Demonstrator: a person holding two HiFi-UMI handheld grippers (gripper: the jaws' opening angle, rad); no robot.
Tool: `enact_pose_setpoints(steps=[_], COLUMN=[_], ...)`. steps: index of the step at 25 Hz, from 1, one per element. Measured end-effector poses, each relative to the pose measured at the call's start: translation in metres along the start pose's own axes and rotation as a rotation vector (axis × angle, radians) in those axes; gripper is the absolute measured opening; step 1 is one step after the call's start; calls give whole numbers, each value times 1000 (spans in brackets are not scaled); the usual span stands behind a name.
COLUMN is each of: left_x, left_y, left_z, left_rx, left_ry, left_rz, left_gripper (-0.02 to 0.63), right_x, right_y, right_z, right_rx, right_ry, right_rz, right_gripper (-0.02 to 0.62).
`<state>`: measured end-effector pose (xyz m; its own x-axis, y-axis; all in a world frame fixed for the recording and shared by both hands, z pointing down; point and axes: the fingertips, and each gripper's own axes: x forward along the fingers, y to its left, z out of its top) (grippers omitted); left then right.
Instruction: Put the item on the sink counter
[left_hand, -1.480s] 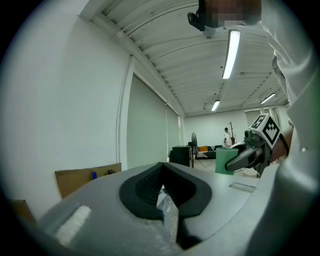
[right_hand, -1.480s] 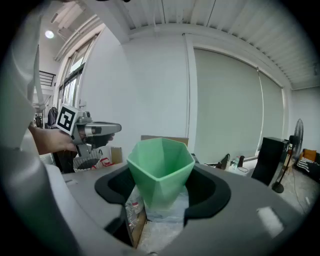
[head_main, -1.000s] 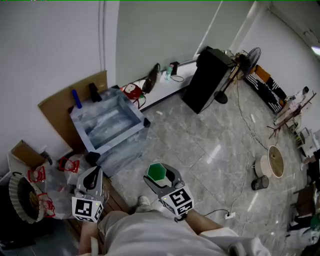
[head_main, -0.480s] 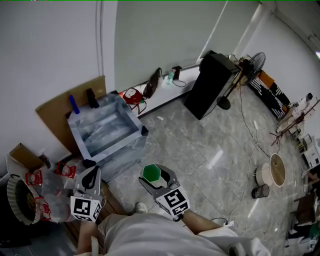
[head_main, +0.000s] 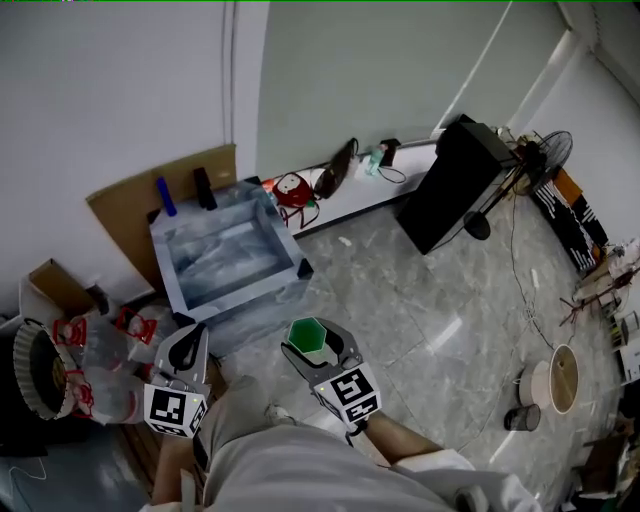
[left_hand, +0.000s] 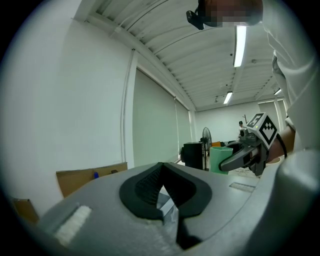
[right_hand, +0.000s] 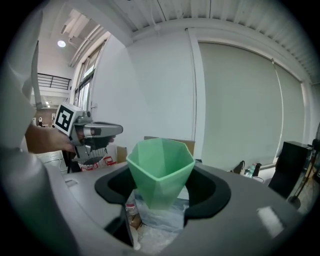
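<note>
A green hexagonal cup (head_main: 309, 339) stands upright between the jaws of my right gripper (head_main: 313, 345), which is shut on it; in the right gripper view the cup (right_hand: 160, 165) fills the gap between the black pads. The grey marbled sink counter (head_main: 255, 305), a box with a deep basin, stands on the floor ahead and to the left of the cup. My left gripper (head_main: 183, 357) hangs low at the left, jaws together and holding nothing. From the left gripper view the cup (left_hand: 220, 159) shows off to the right.
A blue bottle (head_main: 165, 197) and a black bottle (head_main: 203, 187) stand at the sink's back edge, against a cardboard sheet (head_main: 120, 210). Plastic bags (head_main: 110, 345) and a basket (head_main: 40, 370) lie at the left. A black cabinet (head_main: 455, 185) and a fan (head_main: 545, 160) are at the far right.
The head view has swung so the room has shifted to the right in the picture. Both grippers keep their pose and the cup stays in the right one.
</note>
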<state>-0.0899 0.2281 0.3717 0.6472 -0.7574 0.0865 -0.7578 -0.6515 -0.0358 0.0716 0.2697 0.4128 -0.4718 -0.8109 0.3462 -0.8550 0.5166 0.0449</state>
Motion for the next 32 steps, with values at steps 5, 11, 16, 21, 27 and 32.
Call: enact_pose_setpoints(steps=[5, 11, 16, 21, 27, 32], left_x=[26, 83, 133, 187, 257, 303], left_y=[8, 22, 60, 115, 169, 195], left_z=[-5, -12, -23, -39, -45, -53], left_rx=[8, 0, -21, -54, -45, -36], left_ry=[20, 14, -1, 6, 4, 21], left_rz=[-2, -43, -54, -57, -88, -93], left_gripper=[2, 2, 2, 2, 2, 2], right_x=[23, 55, 106, 174, 254, 311], right_y=[-18, -56, -87, -121, -172, -212], right_z=[0, 5, 8, 18, 32, 38], right_rx=[1, -8, -11, -11, -11, -6], right_ry=[4, 5, 48, 91, 119, 139], right_rz=[11, -18, -25, -31, -64, -76], right_gripper=[301, 301, 301, 301, 301, 302])
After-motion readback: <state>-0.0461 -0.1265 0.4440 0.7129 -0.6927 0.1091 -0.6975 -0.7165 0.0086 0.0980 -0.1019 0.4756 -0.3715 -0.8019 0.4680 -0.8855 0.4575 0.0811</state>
